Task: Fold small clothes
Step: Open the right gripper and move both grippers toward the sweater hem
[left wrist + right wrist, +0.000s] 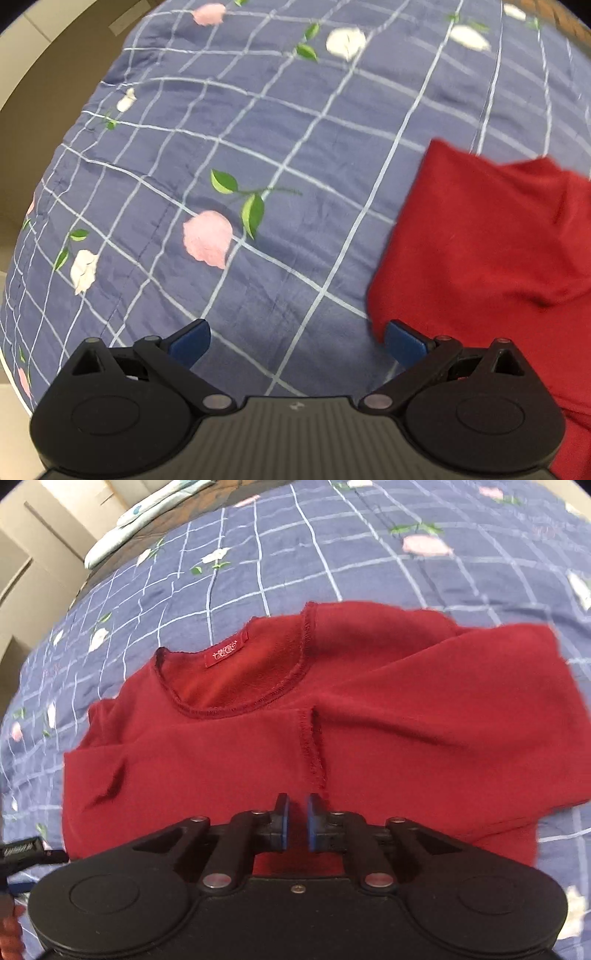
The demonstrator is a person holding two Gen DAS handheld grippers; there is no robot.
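Two grippers show, each from its own wrist camera. The left gripper [297,341] is spread wide, its blue-padded fingers [190,343] far apart and holding nothing; between them lies only bare bedspread [258,147]. The right-hand pad sits just beside, perhaps touching, the near left edge of the red shirt [480,240], though blur makes contact hard to judge. In this view the shirt is cut off by the right border, so only a folded flap with one squared corner is seen.

The right gripper [297,821] has its pads [282,821] drawn nearly together with a narrow slot left between them. It hangs over the shirt's [258,757] lower body, close to the foot of a raised stitched seam, and I cannot tell whether any cloth is pinched, since the gripper body hides the fabric beneath. The shirt lies flat near the middle of the bed, round neckline [229,686] pointing away, a small red label [226,651] with pale, unreadable marks inside the collar. Both sleeves appear folded across the body; the right one is soft with blur. The fabric looks fleecy and matte.

The bedspread is blue-grey with a white grid and printed pink and white flowers with green leaves. At the bed's far left corner lies a pale bundle [122,528], partly cut off.
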